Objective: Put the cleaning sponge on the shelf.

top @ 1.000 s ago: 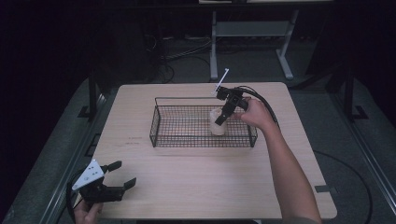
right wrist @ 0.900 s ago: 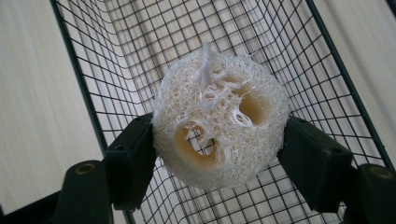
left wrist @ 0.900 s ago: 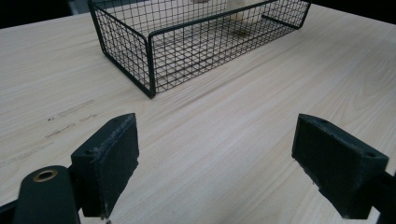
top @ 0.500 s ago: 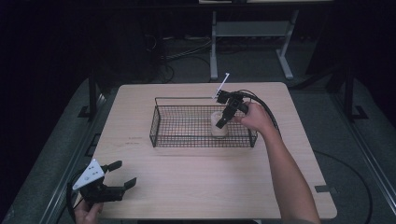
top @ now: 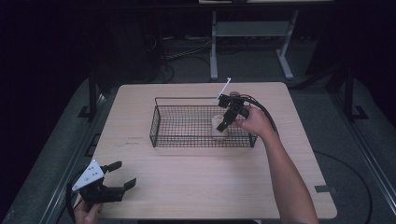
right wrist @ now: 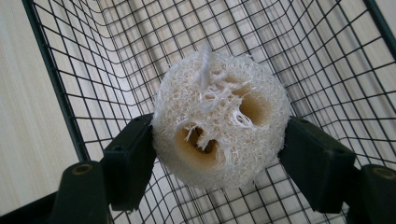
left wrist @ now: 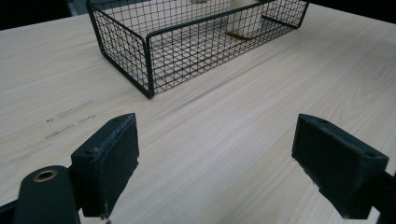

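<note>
Two jaws of the right gripper (right wrist: 219, 154) are clamped on the loofah sponge (right wrist: 219, 119), down inside the wire basket (top: 156, 126) at its right end. Well short of the basket's near-left corner, the left gripper (top: 119, 175) sits spread wide, gripping nothing.

The table (top: 201, 186) has a pale wood-grain top with rounded corners; a black wire basket (top: 159, 125) stands on it, toward the far side and about mid-width; faint grey marks (top: 135, 140) show on the wood just left of the basket.
</note>
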The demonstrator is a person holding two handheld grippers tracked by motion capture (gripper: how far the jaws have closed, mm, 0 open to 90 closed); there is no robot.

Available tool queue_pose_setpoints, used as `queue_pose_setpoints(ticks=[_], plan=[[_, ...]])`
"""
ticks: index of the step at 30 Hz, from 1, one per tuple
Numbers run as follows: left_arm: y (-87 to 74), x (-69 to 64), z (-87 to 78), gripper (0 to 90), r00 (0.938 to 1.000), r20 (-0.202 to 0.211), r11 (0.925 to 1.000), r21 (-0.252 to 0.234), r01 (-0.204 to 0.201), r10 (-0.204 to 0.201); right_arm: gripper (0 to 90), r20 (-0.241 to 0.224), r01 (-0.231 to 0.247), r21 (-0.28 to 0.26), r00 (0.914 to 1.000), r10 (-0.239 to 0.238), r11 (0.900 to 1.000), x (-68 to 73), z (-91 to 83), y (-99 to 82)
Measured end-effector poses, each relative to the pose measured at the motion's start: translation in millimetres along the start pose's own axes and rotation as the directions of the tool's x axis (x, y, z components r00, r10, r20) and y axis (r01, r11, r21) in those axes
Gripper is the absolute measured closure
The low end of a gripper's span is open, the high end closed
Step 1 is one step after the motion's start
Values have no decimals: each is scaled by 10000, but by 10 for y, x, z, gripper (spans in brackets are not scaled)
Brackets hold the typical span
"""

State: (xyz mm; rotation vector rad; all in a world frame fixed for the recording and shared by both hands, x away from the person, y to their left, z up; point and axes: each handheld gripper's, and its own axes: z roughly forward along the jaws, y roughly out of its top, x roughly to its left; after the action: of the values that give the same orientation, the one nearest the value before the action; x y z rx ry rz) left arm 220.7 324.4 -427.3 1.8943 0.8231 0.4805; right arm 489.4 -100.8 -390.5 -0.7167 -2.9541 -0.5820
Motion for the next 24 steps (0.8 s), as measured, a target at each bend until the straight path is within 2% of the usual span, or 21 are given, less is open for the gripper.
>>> queue_pose_setpoints(ticks=[4, 8, 12, 18, 24], plan=[[-4, -2, -8, 141, 10000, 16, 10000, -29, -3, 3, 261, 40, -4, 38, 10000, 3, 10000, 4, 34, -3], [-9, -3, -21, 141, 10000, -5, 10000, -36, 14, -14, 207, 110, -53, 86, 9999, 52, 9999, 8, 32, -9], [-11, 8, -25, 141, 10000, -41, 10000, -44, 32, -33, 167, 149, -141, -73, 9998, 142, 9999, 17, -35, -18], [-18, 2, -38, 141, 10000, -67, 10000, -47, 38, -38, 167, 69, -259, -366, 9996, 262, 9990, 35, -177, -60], [-23, 4, -39, 141, 9999, -75, 9999, -60, 94, -95, 166, -16, -172, -624, 9999, 171, 9979, 95, -287, -84]])
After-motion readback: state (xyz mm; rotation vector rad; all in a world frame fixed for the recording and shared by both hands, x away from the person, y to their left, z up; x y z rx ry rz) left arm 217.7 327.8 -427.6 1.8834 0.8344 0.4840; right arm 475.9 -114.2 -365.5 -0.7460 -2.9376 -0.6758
